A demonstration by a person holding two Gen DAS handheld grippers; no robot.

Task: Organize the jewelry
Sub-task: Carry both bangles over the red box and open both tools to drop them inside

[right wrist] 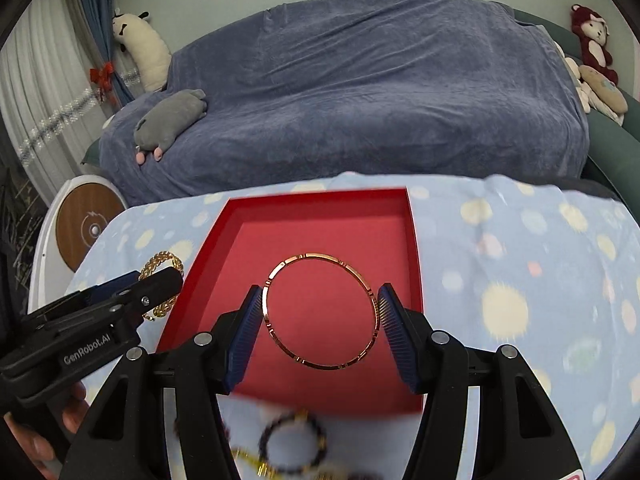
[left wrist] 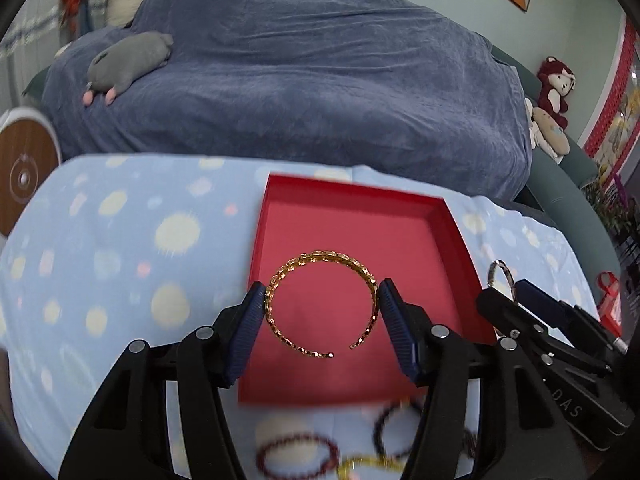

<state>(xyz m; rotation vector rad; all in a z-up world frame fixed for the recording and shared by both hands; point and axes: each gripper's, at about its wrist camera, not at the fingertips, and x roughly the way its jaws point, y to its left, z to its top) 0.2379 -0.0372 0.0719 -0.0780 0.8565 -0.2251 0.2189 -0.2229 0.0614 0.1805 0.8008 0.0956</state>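
My left gripper is shut on a gold chain-link open bangle and holds it above the red tray. My right gripper is shut on a thin rose-gold round bangle above the same red tray. In the left wrist view the right gripper shows at the right with its bangle edge-on. In the right wrist view the left gripper shows at the left with the gold bangle. Dark beaded bracelets and a gold chain lie blurred near the tray's front edge.
The tray sits on a light blue dotted cloth. Behind stands a sofa under a blue cover with a grey plush. A round wooden stool stands at the left. A red plush monkey sits at the right.
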